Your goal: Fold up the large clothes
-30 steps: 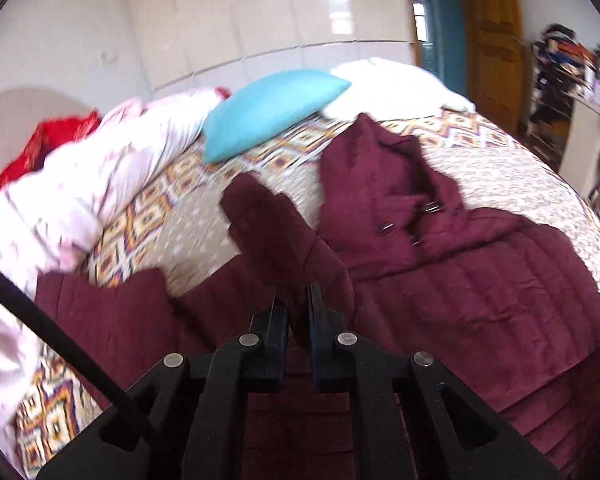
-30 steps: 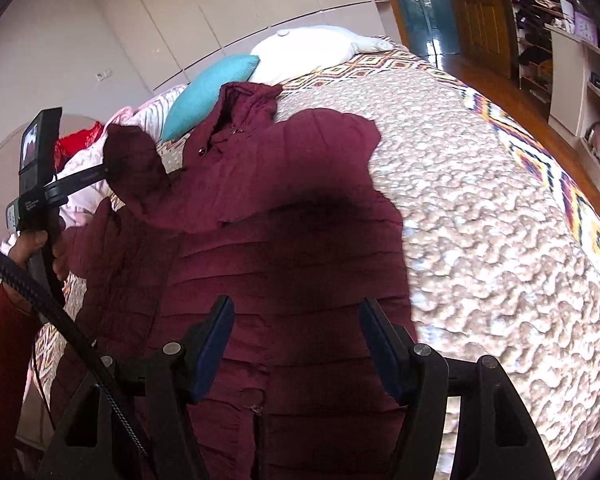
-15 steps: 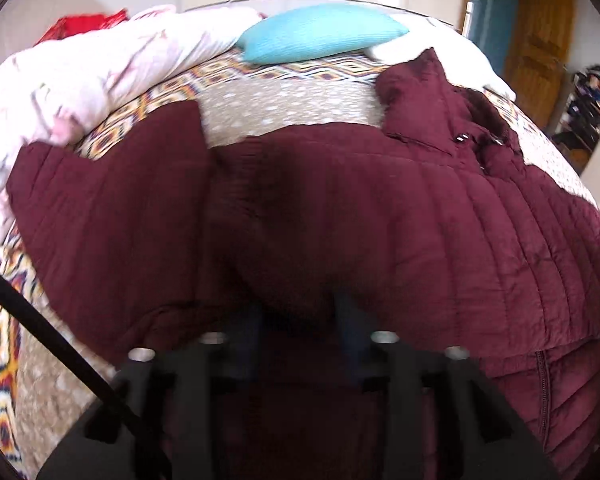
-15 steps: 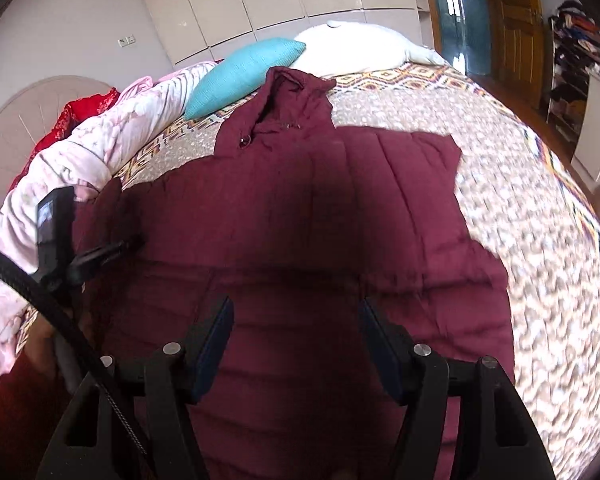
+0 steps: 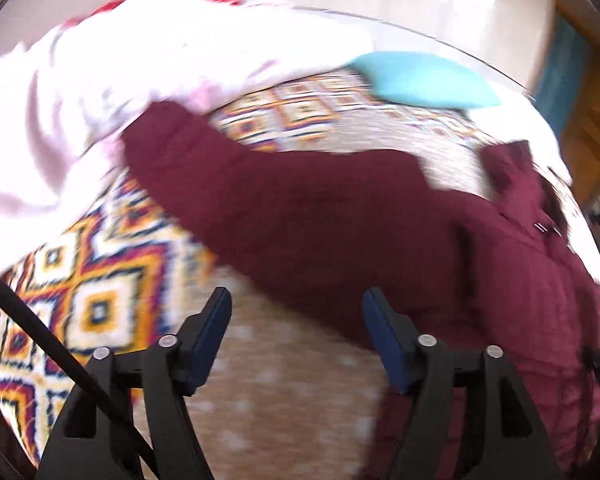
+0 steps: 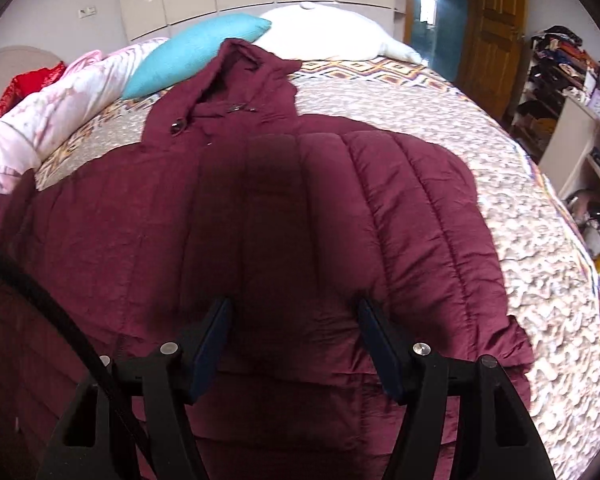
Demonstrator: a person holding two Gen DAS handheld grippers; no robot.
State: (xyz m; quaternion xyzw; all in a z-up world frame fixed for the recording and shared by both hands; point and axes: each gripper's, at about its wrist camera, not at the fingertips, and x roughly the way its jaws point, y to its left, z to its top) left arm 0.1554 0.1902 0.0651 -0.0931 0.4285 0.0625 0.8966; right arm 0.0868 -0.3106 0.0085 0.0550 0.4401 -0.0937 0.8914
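Note:
A maroon quilted hooded coat (image 6: 284,208) lies spread on the bed, hood (image 6: 236,76) toward the pillows. In the left wrist view its sleeve (image 5: 284,208) stretches out flat to the left across the bedspread. My left gripper (image 5: 296,312) hangs above the sleeve's lower edge and the bedspread; its jaws are opening and nothing is between them. My right gripper (image 6: 292,320) stands open just above the coat's body, with no cloth pinched between its pads.
A patterned bedspread (image 6: 480,184) covers the bed. A turquoise pillow (image 6: 196,56) and a white pillow (image 6: 332,40) lie at the head. A pink-white duvet (image 5: 100,92) is rolled along the left side. Cluttered shelves (image 6: 572,92) stand on the right, beyond a wooden door (image 6: 492,28).
My left gripper let go of the sleeve, which now lies stretched out to the left, and swung left over the bedspread. The right gripper moved over the coat, staying open.

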